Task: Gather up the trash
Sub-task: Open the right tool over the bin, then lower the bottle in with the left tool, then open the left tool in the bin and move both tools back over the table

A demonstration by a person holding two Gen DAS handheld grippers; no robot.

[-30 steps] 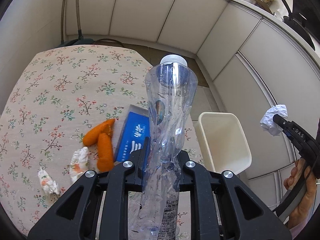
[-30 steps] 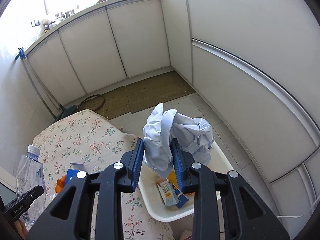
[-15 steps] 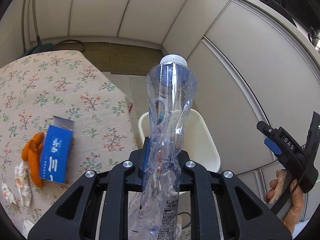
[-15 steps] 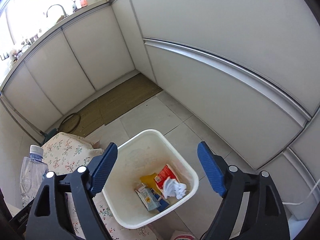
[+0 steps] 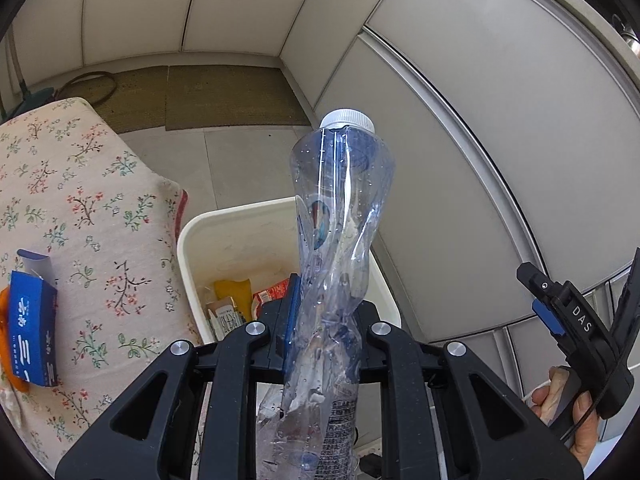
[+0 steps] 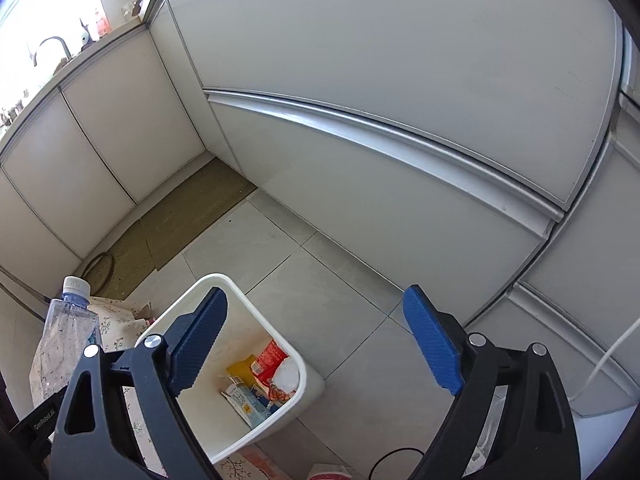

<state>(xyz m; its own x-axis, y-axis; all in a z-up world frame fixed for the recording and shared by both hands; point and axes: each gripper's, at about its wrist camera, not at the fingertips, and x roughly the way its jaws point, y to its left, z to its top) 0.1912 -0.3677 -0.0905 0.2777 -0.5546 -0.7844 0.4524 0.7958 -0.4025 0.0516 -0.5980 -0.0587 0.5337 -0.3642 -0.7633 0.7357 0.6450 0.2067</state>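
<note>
The crushed plastic bottle is clamped upright between the fingers of the left gripper, cap uppermost, and is now held above the near edge of the white bin, which stands on the floor beside the table with the floral cloth. One second earlier the bottle was positioned over the table; it has since been carried across to the bin. The crumpled white paper formerly pinched in the right gripper is no longer between its pads: the jaws are opening, nothing lies between them, and a white wad is seen inside the bin among the wrappers. One deposit is therefore judged complete, and the bottle is judged ready for release next. A blue carton and orange peel are left on the cloth, so further collection is judged necessary.
</note>
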